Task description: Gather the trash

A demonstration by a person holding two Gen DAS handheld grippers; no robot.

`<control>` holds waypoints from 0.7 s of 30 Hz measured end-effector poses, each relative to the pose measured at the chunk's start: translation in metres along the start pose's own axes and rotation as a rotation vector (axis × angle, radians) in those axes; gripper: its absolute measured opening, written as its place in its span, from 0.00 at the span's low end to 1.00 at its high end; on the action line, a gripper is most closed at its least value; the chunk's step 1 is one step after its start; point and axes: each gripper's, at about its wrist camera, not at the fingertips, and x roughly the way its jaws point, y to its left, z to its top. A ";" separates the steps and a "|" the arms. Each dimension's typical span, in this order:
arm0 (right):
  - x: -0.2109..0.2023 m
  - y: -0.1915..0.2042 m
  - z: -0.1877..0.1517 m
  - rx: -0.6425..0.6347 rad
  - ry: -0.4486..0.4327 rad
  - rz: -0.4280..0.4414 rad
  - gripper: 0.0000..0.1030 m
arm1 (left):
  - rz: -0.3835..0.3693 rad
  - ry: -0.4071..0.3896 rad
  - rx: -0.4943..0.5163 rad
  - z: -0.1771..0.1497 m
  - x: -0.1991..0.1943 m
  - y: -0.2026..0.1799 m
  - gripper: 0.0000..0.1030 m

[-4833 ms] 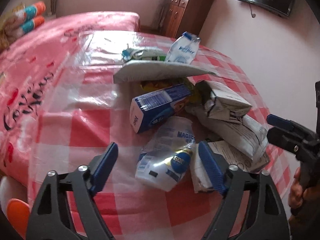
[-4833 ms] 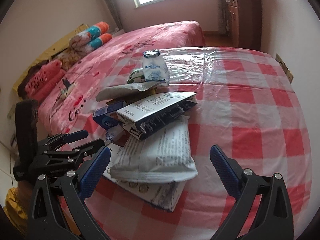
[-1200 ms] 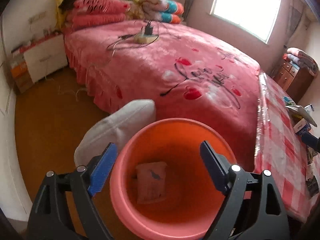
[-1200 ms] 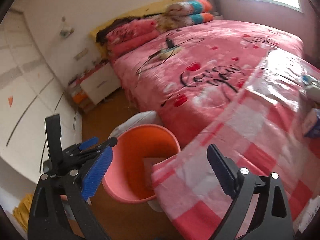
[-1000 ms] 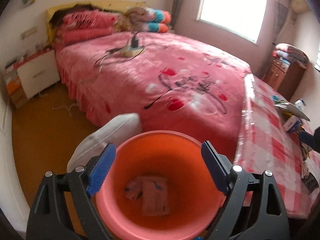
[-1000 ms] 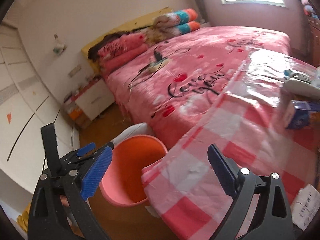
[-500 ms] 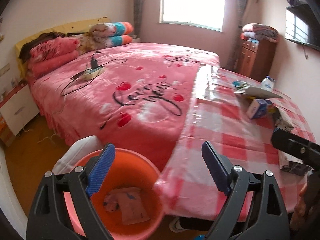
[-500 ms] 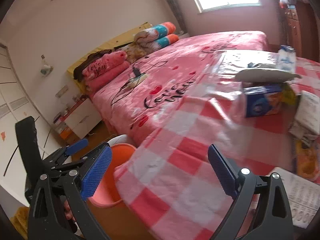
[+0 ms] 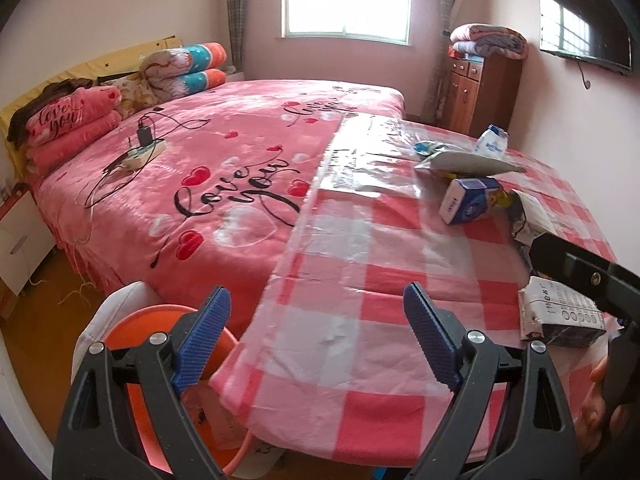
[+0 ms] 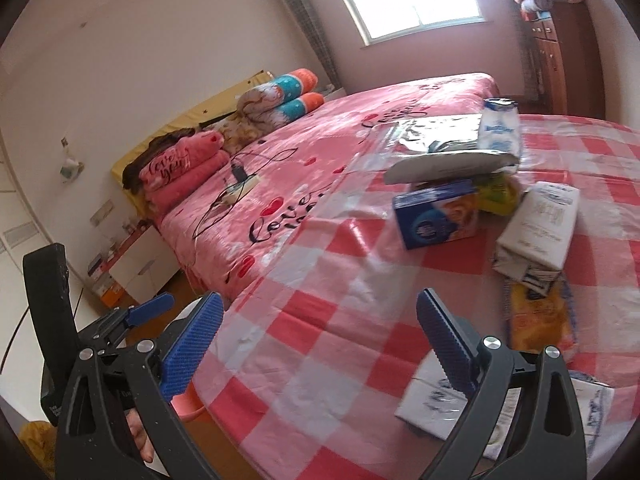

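Trash lies on the red-checked table (image 9: 384,280): a blue box (image 9: 466,200), a flat grey packet (image 9: 468,162), a white pouch (image 9: 493,141) and a crumpled carton (image 9: 560,316). In the right wrist view the blue box (image 10: 438,216), a white packet (image 10: 540,224), a yellow wrapper (image 10: 540,320) and a white carton (image 10: 500,408) show. The orange bin (image 9: 132,340) stands on the floor at the table's near left corner, wrappers inside. My left gripper (image 9: 316,338) is open and empty above the table edge. My right gripper (image 10: 316,340) is open and empty above the table's near part.
A pink bed (image 9: 224,160) adjoins the table on the left, with a power strip and cable (image 9: 140,152) on it. A wooden cabinet (image 9: 480,92) stands at the back. A white bag (image 9: 108,312) lies beside the bin.
Both grippers have swung from over the orange bin back toward the table. The clear wrapper that lay between the left fingers earlier is gone from the table; wrappers lie in the bin.
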 end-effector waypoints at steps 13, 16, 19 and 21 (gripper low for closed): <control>-0.031 -0.058 0.009 0.116 -0.073 -0.023 0.93 | -0.064 0.030 0.006 0.040 0.018 -0.040 0.86; -0.043 -0.079 0.012 0.156 -0.097 -0.037 0.93 | -0.088 0.041 -0.005 0.063 0.032 -0.055 0.86; -0.051 -0.098 0.015 0.188 -0.109 -0.054 0.93 | -0.128 0.050 -0.001 0.094 0.051 -0.073 0.86; -0.058 -0.114 0.018 0.217 -0.118 -0.062 0.93 | -0.144 0.052 0.020 0.115 0.066 -0.086 0.86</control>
